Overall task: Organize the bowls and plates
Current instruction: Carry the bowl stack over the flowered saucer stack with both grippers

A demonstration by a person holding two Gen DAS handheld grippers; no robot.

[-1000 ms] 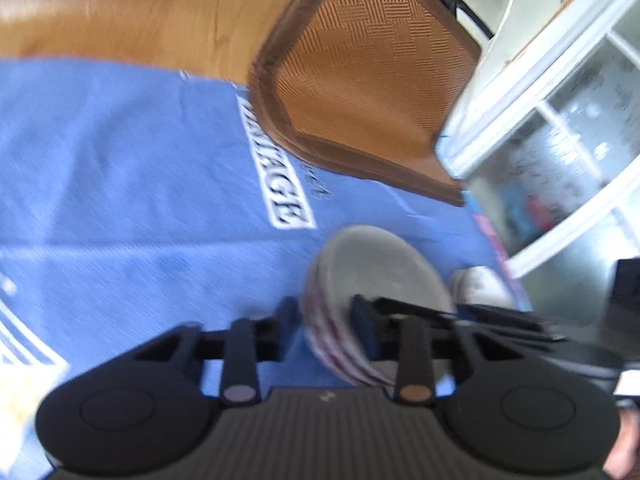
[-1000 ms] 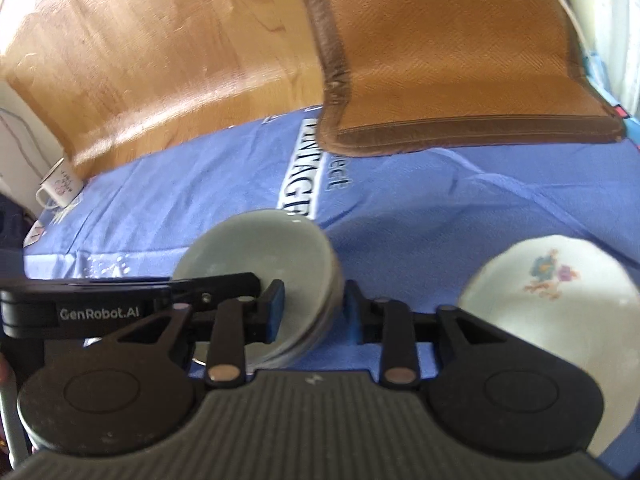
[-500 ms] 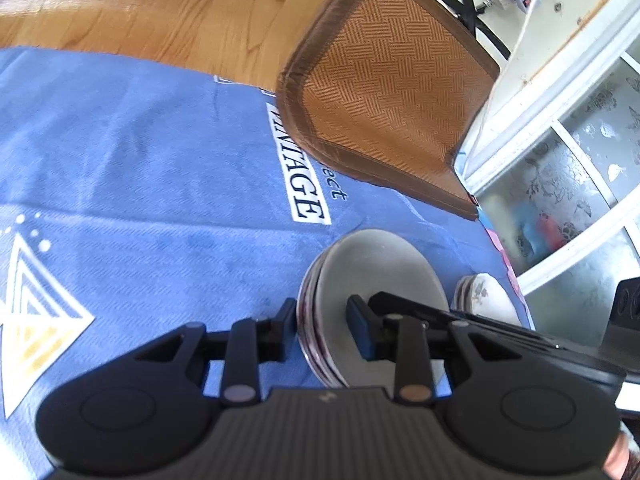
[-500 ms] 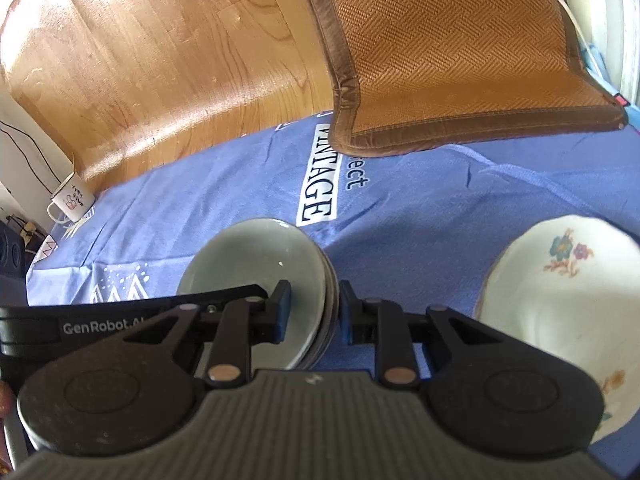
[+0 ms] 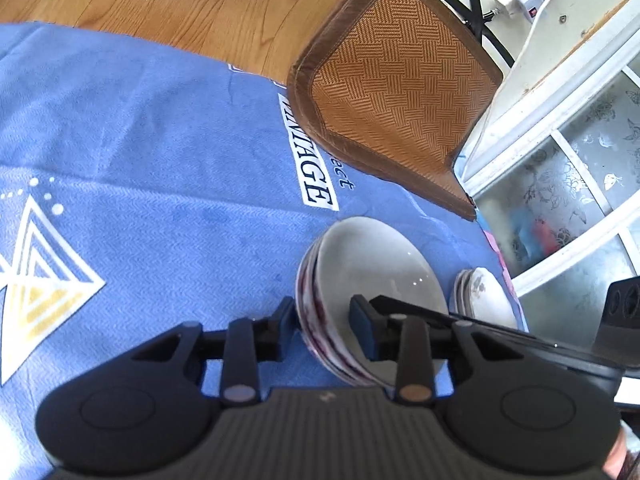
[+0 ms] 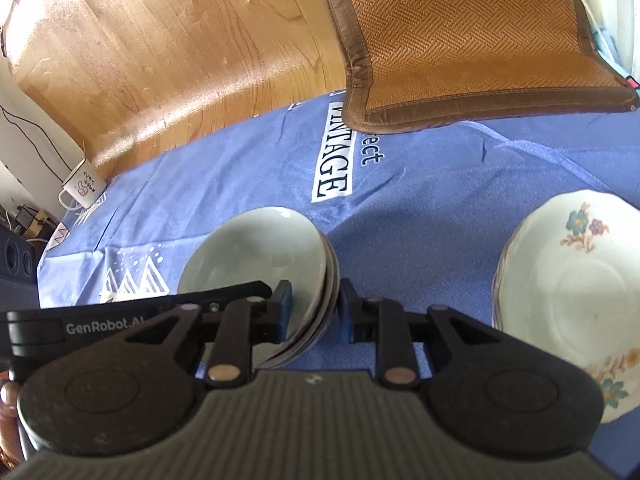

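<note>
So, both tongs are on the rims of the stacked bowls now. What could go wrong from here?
The left tongs and right tongs pinch only opposite rims of the bowl stack, the right jaws having just been closing on it; an uneven lift may tilt it and bowls may slide apart. The flowered plates stand close by; a swing could hit them.

The left tool [image 5: 327, 320] is being held low in the middle of its frame, angled downward, its two fingers set on either side of a stacked rim. The right tool [image 6: 314, 308] is being held the same way at lower centre of its view, its jaws having just been closing with stacked rims between them. A bit of hand is showing at each frame's lower edge.
</note>
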